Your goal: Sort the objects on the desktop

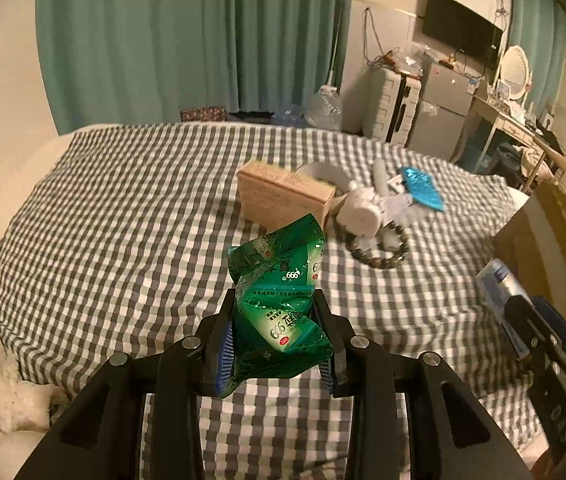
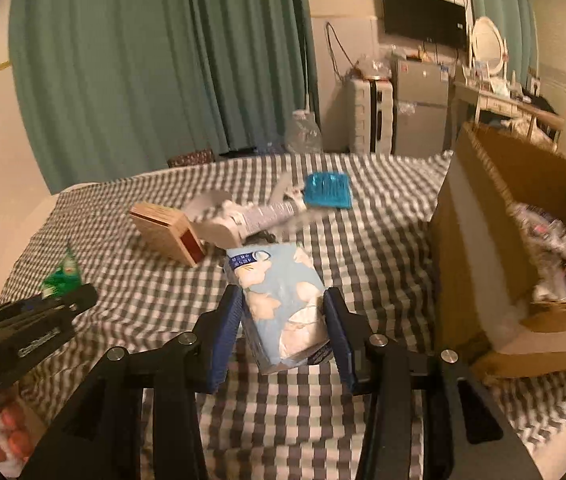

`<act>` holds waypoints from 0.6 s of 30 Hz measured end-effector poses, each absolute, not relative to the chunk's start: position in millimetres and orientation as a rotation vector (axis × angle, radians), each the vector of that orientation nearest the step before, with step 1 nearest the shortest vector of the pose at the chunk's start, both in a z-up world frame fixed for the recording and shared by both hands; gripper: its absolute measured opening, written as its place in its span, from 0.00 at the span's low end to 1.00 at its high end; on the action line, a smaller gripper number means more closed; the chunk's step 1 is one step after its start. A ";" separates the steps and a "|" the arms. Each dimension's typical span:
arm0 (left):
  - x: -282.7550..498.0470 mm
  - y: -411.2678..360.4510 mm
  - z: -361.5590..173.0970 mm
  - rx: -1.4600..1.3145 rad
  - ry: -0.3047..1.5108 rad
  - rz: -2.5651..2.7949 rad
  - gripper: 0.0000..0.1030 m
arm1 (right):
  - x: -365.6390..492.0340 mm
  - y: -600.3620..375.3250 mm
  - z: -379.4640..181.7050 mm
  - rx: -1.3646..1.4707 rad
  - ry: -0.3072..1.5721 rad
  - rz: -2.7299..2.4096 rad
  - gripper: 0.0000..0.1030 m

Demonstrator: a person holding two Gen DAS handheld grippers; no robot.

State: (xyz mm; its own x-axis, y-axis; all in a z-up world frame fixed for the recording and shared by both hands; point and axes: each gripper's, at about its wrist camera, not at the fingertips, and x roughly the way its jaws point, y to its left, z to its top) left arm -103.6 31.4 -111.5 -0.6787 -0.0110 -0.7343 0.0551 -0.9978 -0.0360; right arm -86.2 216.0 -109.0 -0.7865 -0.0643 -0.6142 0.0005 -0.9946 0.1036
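The left hand-held gripper (image 1: 277,304) clamped a crumpled green packet (image 1: 279,300) above the checked bed (image 1: 123,216). The right hand-held gripper (image 2: 283,304) pinched a pale blue tissue pack (image 2: 283,300); a cardboard box (image 2: 479,240) stood at 3 o'clock.

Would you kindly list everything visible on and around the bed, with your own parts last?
checked bedcover: one, grey and white, spread over the bed
wooden box: one, tan, mid-bed
white items: a small heap, beside the wooden box
bead bracelet: one, dark, in front of the heap
blue packet: one, bright blue, far side of the heap
cardboard box: one, brown, right edge of the bed, partly filled
curtains: teal, behind the bed
green sachet pack: one, in the left gripper
tissue pack: one, pale blue, in the right gripper
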 end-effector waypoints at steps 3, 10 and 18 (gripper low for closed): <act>-95.6 37.2 -96.0 1.214 0.077 -2.880 0.34 | -74.7 215.1 -97.3 0.990 -0.184 -2.920 0.22; -85.9 41.5 -69.3 1.174 0.109 -2.927 0.34 | -56.8 220.7 -85.6 0.955 -0.278 -2.883 0.14; -80.2 31.5 -82.9 1.227 0.120 -2.882 0.34 | -58.1 220.4 -121.9 1.136 -0.348 -2.747 0.72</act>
State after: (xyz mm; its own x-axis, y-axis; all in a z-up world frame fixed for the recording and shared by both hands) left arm -80.2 31.5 -82.9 -0.6937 0.0231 -0.7199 0.0368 -0.9970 -0.0674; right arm -58.1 220.4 -121.9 -0.7025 -0.2237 -0.6757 0.0480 -0.9620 0.2686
